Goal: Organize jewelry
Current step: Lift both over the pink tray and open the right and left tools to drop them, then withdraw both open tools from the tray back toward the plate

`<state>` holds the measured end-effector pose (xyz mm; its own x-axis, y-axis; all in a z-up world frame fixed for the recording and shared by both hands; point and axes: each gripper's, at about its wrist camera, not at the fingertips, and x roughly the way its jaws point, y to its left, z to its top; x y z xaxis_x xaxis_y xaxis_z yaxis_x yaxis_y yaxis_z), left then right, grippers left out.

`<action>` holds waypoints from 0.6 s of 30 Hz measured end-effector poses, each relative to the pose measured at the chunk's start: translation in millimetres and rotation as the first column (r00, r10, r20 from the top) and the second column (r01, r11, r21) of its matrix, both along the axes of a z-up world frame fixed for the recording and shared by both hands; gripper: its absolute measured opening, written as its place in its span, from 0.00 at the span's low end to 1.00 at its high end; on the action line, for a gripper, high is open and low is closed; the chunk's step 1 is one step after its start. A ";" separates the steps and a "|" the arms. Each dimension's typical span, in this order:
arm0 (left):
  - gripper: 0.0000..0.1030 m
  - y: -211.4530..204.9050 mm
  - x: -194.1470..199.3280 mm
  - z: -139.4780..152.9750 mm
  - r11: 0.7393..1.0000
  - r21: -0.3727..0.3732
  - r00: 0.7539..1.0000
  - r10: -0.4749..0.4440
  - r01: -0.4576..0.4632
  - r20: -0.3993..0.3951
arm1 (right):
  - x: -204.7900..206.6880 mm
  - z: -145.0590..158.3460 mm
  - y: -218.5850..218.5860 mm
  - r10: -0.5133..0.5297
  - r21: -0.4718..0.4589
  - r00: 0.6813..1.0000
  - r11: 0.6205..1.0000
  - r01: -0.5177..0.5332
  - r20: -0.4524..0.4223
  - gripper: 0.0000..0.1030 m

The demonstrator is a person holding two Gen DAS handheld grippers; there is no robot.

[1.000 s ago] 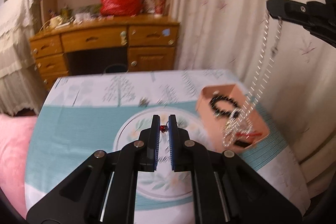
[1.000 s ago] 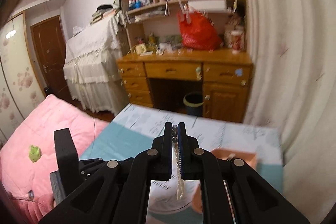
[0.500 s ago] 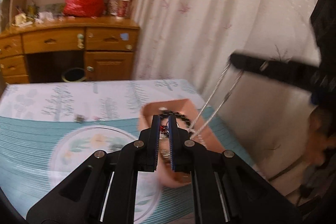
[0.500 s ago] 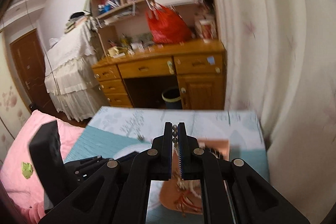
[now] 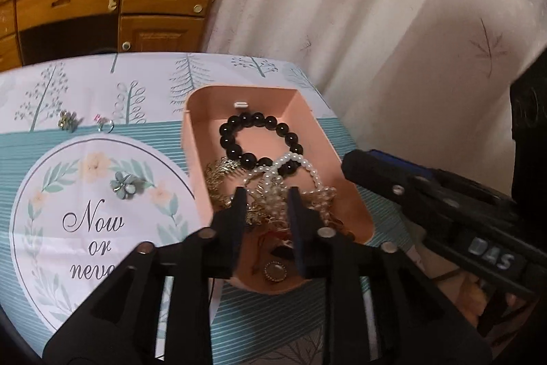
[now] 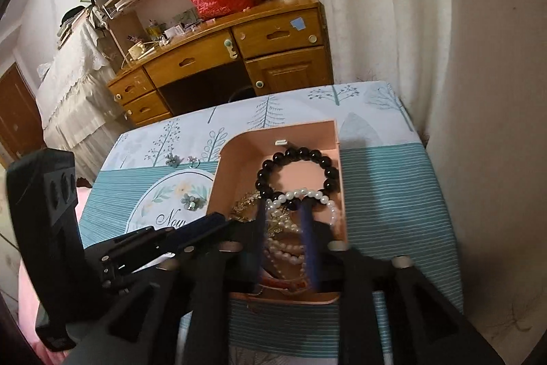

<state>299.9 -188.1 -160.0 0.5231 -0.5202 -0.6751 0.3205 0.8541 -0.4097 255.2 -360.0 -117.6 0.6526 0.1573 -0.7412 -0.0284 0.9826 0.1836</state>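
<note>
Drop step: I have both claws, left claw (image 5: 266,194) and right claw (image 6: 283,211), just spreading, empty, over pink tray (image 5: 201,173); next, flower brooch (image 5: 123,186) at nine o'clock.

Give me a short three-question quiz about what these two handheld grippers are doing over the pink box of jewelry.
1. True or false: the black bead bracelet lies inside the pink plastic box.
2. Which piece lies on the tablecloth, outside the box? A. white pearl strand B. grey-blue flower brooch C. gold leaf ornament
3. Fill in: the left gripper and right gripper both have their jaws ____.

Key: 1 true; 2 B; 3 open, over the box, pads pressing on nothing.
</note>
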 end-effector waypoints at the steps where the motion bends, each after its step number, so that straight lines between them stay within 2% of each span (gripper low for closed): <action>1: 0.35 3.3 1.5 -1.2 1.000 -0.012 1.000 0.006 -0.006 -0.008 | -0.2 -1.5 0.3 0.001 0.011 1.000 1.000 -0.002 0.009 0.43; 3: 0.37 9.6 3.8 -0.2 0.999 -0.044 1.000 0.003 -0.003 -0.014 | 2.6 2.3 4.6 0.009 0.030 1.000 1.000 -0.009 0.024 0.44; 5: 0.50 13.5 7.3 4.7 1.000 0.001 0.999 0.029 -0.029 -0.017 | 10.2 14.6 13.5 0.014 0.027 0.999 1.000 -0.014 0.031 0.46; 6: 0.61 17.5 9.3 7.7 0.999 0.029 0.999 0.045 -0.045 -0.011 | 12.5 17.4 17.0 0.017 0.023 0.999 1.000 -0.017 0.033 0.49; 7: 0.63 24.8 12.1 12.9 0.998 0.036 0.999 0.052 -0.052 -0.005 | 15.3 21.0 21.0 0.020 0.022 0.999 1.000 -0.021 0.034 0.52; 9: 0.63 39.2 16.6 16.8 0.997 0.054 0.998 0.062 -0.061 -0.011 | 18.0 23.6 27.4 0.024 0.039 0.999 0.999 -0.025 0.037 0.56; 12: 0.63 64.2 31.2 18.4 0.985 0.139 0.993 0.106 -0.099 -0.044 | 21.2 26.3 38.4 0.020 0.089 0.999 0.996 -0.024 0.042 0.61; 16: 0.63 98.8 49.6 15.8 0.966 0.220 0.986 0.153 -0.137 -0.059 | 26.3 19.1 54.7 -0.060 0.250 0.998 0.967 0.054 0.014 0.62; 18: 0.63 117.1 62.9 11.2 0.962 0.225 0.980 0.178 -0.155 -0.089 | 29.2 11.0 70.9 -0.106 0.315 0.994 0.943 0.106 -0.016 0.62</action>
<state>362.8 -71.0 -148.7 0.5081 -0.2676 -0.8187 0.1305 0.9635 -0.2339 284.4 -289.0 -106.6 0.6787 0.3129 -0.6644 0.0723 0.8718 0.4844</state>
